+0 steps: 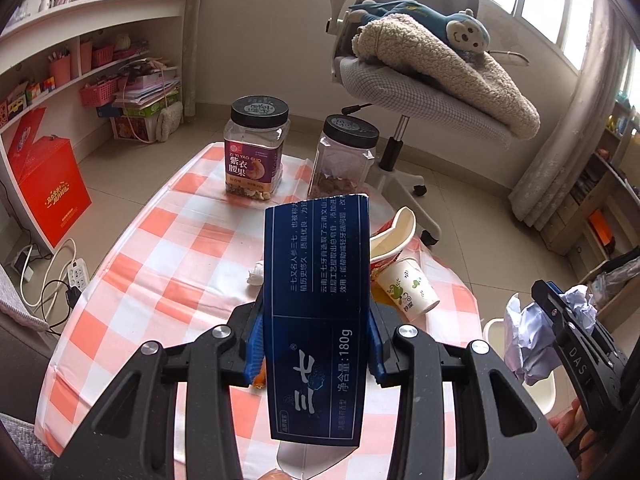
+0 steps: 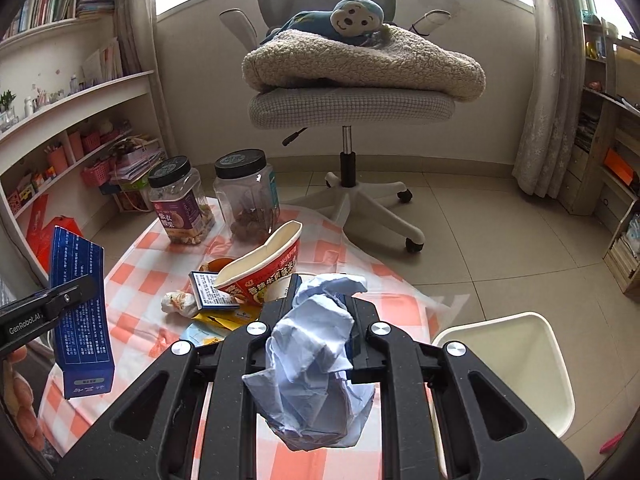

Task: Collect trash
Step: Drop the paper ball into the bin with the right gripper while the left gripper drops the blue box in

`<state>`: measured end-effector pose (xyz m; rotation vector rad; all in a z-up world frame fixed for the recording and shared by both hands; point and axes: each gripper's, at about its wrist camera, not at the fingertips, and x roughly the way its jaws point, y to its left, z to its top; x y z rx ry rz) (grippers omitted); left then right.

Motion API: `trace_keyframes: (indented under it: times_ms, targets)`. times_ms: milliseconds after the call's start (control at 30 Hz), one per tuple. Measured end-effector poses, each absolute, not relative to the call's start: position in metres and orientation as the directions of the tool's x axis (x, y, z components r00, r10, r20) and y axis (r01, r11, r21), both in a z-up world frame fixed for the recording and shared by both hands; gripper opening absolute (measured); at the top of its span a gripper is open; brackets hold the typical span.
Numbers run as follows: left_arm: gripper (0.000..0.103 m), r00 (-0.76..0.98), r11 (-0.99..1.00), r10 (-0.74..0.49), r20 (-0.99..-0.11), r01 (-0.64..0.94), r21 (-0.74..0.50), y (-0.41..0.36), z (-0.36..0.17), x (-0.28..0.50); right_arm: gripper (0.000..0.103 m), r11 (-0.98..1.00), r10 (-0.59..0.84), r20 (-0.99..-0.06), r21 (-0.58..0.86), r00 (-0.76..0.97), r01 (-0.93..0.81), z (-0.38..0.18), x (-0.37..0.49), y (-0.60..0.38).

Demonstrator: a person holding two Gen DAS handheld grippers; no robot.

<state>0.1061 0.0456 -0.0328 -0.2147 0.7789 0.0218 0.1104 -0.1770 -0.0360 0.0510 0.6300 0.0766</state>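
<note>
Left claw (image 1: 316,344) clamped on tall dark-blue cardboard toothpaste box (image 1: 320,300); right claw (image 2: 320,320) pinched shut on crumpled pale-blue paper wad (image 2: 316,360), white plastic bin (image 2: 516,364) just right of it. Risked: loose wad slipping short of bin. Counted ahead: two black-lidded clear jars (image 2: 182,200), one squashed red noodle cup (image 2: 264,268).

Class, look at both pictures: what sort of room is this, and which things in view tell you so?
Most likely a study or bedroom in a home. A swivel chair carries a blanket and a toy monkey, bookshelves line the wall, and a small table with a checked cloth holds snack jars.
</note>
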Motion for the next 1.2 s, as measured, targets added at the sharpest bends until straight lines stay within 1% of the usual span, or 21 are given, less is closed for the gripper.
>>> trace_keyframes:
  times_ms: [467,567,600,633,667,733,767,833,867,900,933,1033,1100,1200]
  targets:
    - [0.040,0.713,0.987,-0.103,-0.694,-0.015,-0.162,-0.013,-0.032,0.109,0.018,0.980,-0.104,-0.586,0.077,0.804,0.183,-0.028,0.095,-0.277]
    - [0.040,0.711,0.987,-0.121,-0.692,0.010,-0.163,-0.028,-0.031,0.109,0.020,0.970,-0.132,-0.588,0.088,0.798,0.226,-0.029,0.090,-0.296]
    - [0.040,0.712,0.986,-0.128,-0.691,0.018,-0.164,-0.034,-0.031,0.109,0.023,0.967,-0.144,-0.587,0.087,0.797,0.239,-0.028,0.088,-0.302]
    - [0.040,0.712,0.986,-0.135,-0.690,0.027,-0.165,-0.040,-0.030,0.109,0.031,0.964,-0.155,-0.581,0.086,0.799,0.250,-0.028,0.086,-0.307]
    - [0.040,0.711,0.985,-0.143,-0.689,0.037,-0.166,-0.046,-0.029,0.110,0.036,0.961,-0.172,-0.575,0.083,0.800,0.266,-0.026,0.083,-0.312]
    - [0.040,0.708,0.983,-0.163,-0.687,0.058,-0.173,-0.059,-0.028,0.110,0.057,0.950,-0.212,-0.559,0.074,0.802,0.302,-0.024,0.077,-0.322]
    - [0.040,0.707,0.982,-0.173,-0.686,0.069,-0.177,-0.066,-0.028,0.111,0.061,0.945,-0.228,-0.548,0.074,0.805,0.319,-0.022,0.073,-0.327]
    - [0.040,0.703,0.978,-0.195,-0.684,0.091,-0.185,-0.080,-0.027,0.112,0.073,0.935,-0.255,-0.532,0.076,0.807,0.346,-0.019,0.067,-0.338]
    - [0.040,0.701,0.976,-0.207,-0.683,0.102,-0.192,-0.088,-0.027,0.111,0.076,0.929,-0.272,-0.524,0.077,0.807,0.363,-0.018,0.064,-0.343]
    - [0.040,0.697,0.974,-0.220,-0.682,0.114,-0.198,-0.096,-0.027,0.111,0.083,0.921,-0.289,-0.516,0.080,0.806,0.381,-0.016,0.061,-0.349]
    - [0.040,0.694,0.971,-0.233,-0.681,0.127,-0.202,-0.103,-0.027,0.111,0.087,0.914,-0.302,-0.510,0.085,0.806,0.396,-0.015,0.058,-0.355]
    - [0.040,0.686,0.964,-0.265,-0.678,0.167,-0.208,-0.127,-0.027,0.110,0.093,0.897,-0.333,-0.498,0.095,0.800,0.433,-0.013,0.051,-0.371]
    - [0.040,0.678,0.959,-0.284,-0.678,0.193,-0.209,-0.142,-0.029,0.109,0.095,0.885,-0.356,-0.492,0.096,0.795,0.456,-0.013,0.046,-0.381]
    - [0.040,0.655,0.947,-0.322,-0.683,0.234,-0.222,-0.164,-0.032,0.109,0.096,0.870,-0.388,-0.483,0.090,0.785,0.485,-0.011,0.040,-0.393]
